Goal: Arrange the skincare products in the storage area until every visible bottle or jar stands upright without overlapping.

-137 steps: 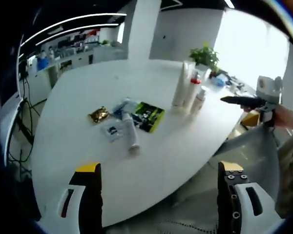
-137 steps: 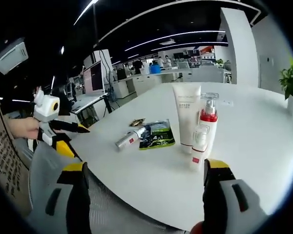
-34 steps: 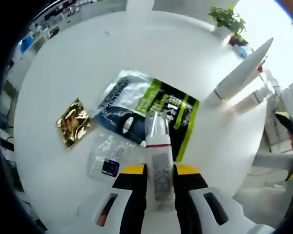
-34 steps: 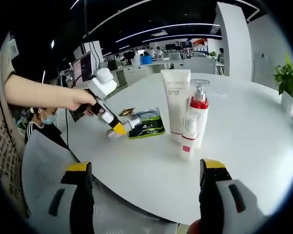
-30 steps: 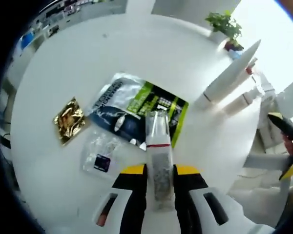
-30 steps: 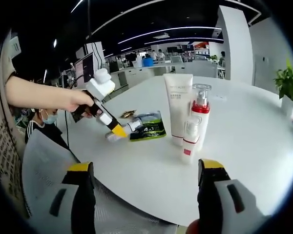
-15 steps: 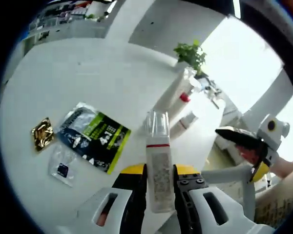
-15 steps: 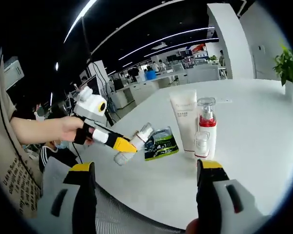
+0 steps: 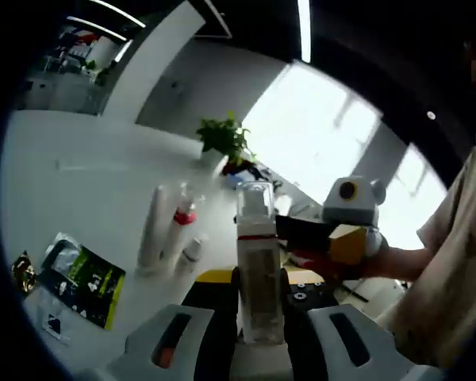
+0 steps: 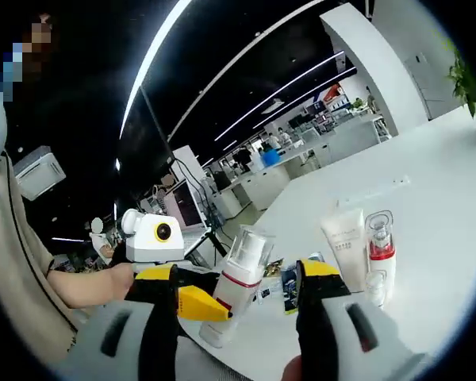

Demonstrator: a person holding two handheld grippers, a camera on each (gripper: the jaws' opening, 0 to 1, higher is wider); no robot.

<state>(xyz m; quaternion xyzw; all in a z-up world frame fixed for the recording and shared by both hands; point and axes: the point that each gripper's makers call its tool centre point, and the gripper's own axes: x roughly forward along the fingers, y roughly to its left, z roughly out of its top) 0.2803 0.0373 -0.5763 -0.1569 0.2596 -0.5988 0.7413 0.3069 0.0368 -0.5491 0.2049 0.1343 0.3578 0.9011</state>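
Now the left gripper (image 9: 260, 279) clenches a clear-capped bottle (image 9: 257, 262) above the white table (image 9: 79, 171), while the right gripper (image 10: 236, 282) gapes wide.

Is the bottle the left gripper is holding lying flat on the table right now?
No, the clear-capped bottle is clamped in the left gripper, held up above the white table.

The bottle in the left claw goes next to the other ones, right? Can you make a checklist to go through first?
1. Left claw shut on spray bottle: ok.
2. Bottle lifted off the white table: ok.
3. Right claw open, ready to help: ok.
4. White tube and red pump bottle standing upright: ok.
5. Free spot beside them: cannot tell.
6. Bottle cap on tight: cannot tell.
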